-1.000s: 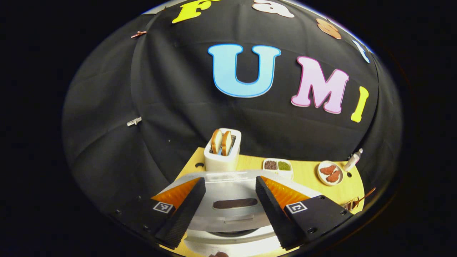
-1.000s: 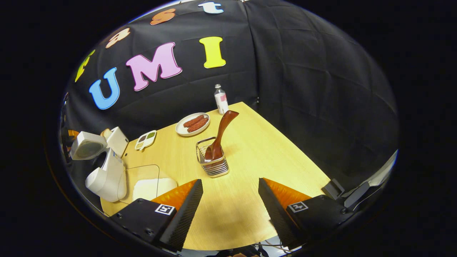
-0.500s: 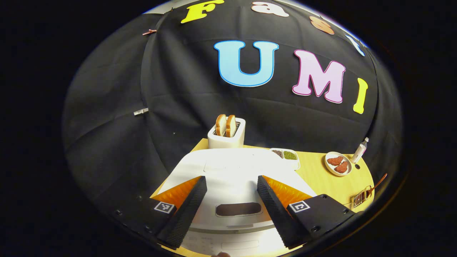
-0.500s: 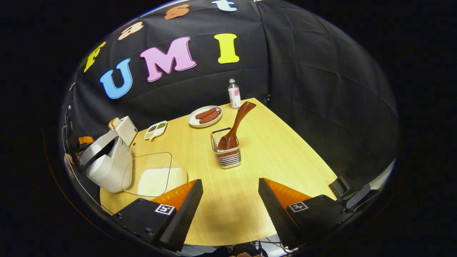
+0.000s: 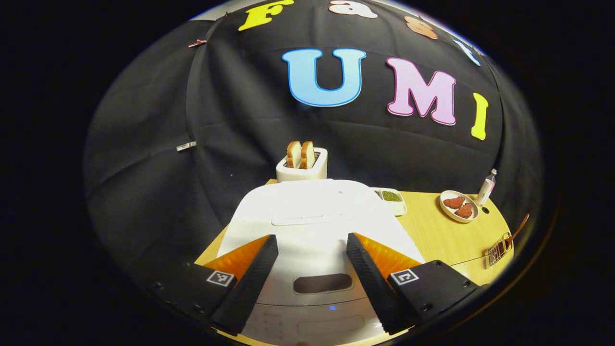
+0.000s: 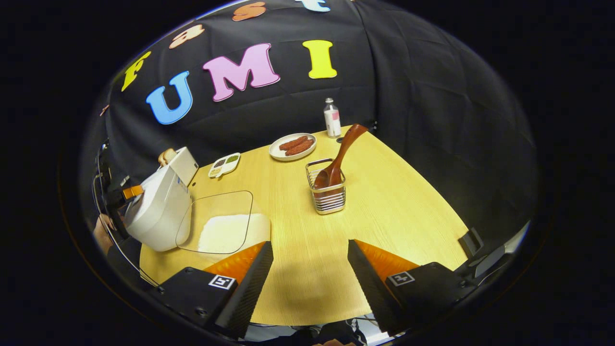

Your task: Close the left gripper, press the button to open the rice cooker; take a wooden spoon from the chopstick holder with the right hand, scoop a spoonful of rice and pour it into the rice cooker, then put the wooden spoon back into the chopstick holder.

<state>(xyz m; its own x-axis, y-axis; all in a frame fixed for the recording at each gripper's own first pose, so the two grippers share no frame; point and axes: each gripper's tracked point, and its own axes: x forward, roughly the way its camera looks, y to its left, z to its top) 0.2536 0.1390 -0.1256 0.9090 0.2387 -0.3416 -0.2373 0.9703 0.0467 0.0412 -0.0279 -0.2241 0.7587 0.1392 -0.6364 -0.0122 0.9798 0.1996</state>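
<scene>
left claw (image 5: 311, 269) wide open over rice cooker (image 5: 312, 216), lid looks shut. right claw (image 6: 310, 274) open too. wooden spoon (image 6: 338, 156) sits in chopstick holder (image 6: 327, 192) mid desk (image 6: 408, 211). risk: spread fingers straddle button, no press.

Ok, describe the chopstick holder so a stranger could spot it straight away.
On the yellow wooden table, look toward the far right corner, just in front of the plate of sausages. The chopstick holder is the wire metal basket, the one with a brown wooden spoon leaning out.
</scene>
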